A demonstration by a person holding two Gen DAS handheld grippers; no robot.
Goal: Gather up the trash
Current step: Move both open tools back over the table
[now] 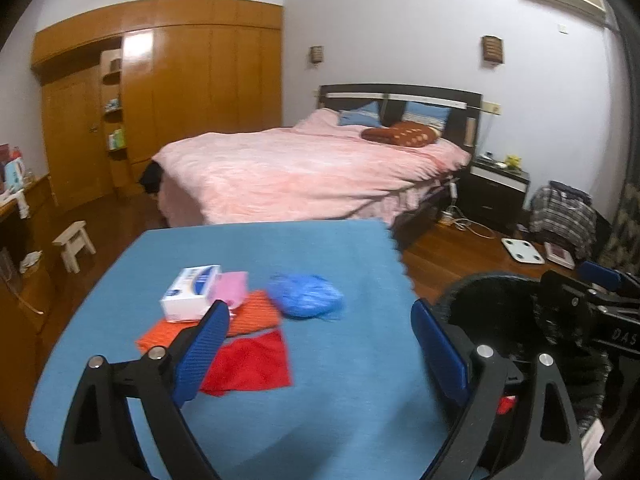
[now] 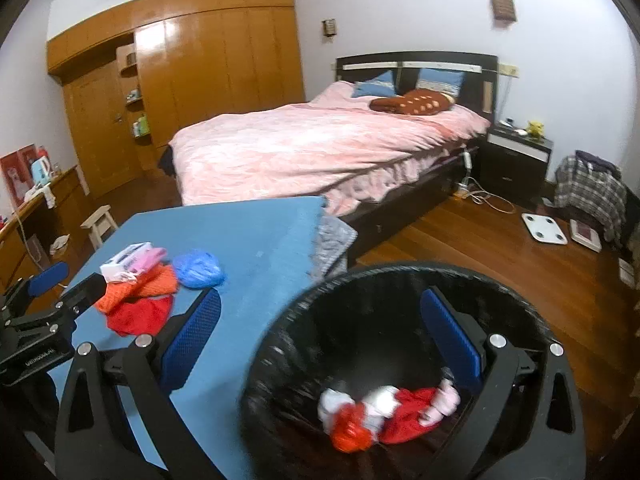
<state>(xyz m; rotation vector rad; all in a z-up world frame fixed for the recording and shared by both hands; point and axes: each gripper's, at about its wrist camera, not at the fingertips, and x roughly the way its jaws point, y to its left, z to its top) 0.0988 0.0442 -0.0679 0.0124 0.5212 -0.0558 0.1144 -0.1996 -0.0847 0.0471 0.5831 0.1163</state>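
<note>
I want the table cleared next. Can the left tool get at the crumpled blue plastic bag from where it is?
Probably yes. The left tool is open and empty, and the blue bag lies just ahead on the blue tablecloth with nothing on it; the white box and cloths sit off to the side.

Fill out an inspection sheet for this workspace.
Surface: blue table cover, mostly bare.
Job's things: white box, pink piece, orange cloth, red cloth, blue plastic bag on table; black bin already holds red, white, pink scraps.
Clutter: nothing seen.
Grippers: left gripper open, empty; right gripper open over bin.
Cables: white cord by bed.
Surroundings: bed, wardrobe, stool.
</note>
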